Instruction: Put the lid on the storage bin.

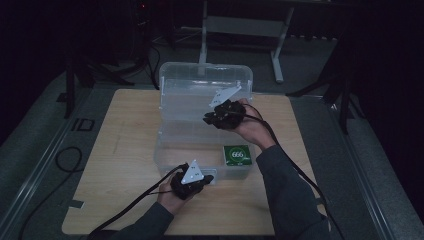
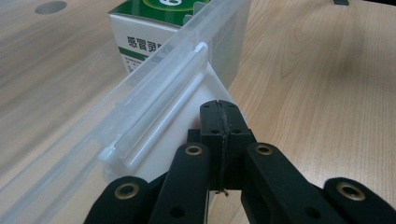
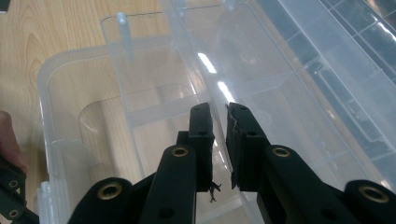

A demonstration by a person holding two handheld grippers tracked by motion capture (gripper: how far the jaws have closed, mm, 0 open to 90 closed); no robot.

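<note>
Spanning most of the high view, table point(image 1: 125, 150): light wooden top; it carries the box, and both of the person's forearms reach in over its near edge.
Storage box point(image 1: 172, 145): clear plastic, standing at the middle of the table with its hinged lid point(image 1: 200, 80) raised at the far side. The left gripper view shows the near wall and its white latch bar point(image 2: 159, 102) from close by.
Inner tray wall point(image 3: 219, 88): a clear thin plastic edge inside the box, running away between the right gripper's jaws in the right gripper view.
Right gripper point(image 1: 216, 118): held over the open box, below the raised lid. Its jaws stand a narrow gap apart with the thin plastic edge between them; whether the pads press on that edge I cannot tell.
Left gripper point(image 1: 210, 178): on the table just outside the box's near wall, jaws pressed together with nothing between them, tips next to the latch bar.
Green carton point(image 1: 236, 155): small, green and white, lying in the box's near right corner; printed side seen through the wall in the left gripper view point(image 2: 140, 42).
</note>
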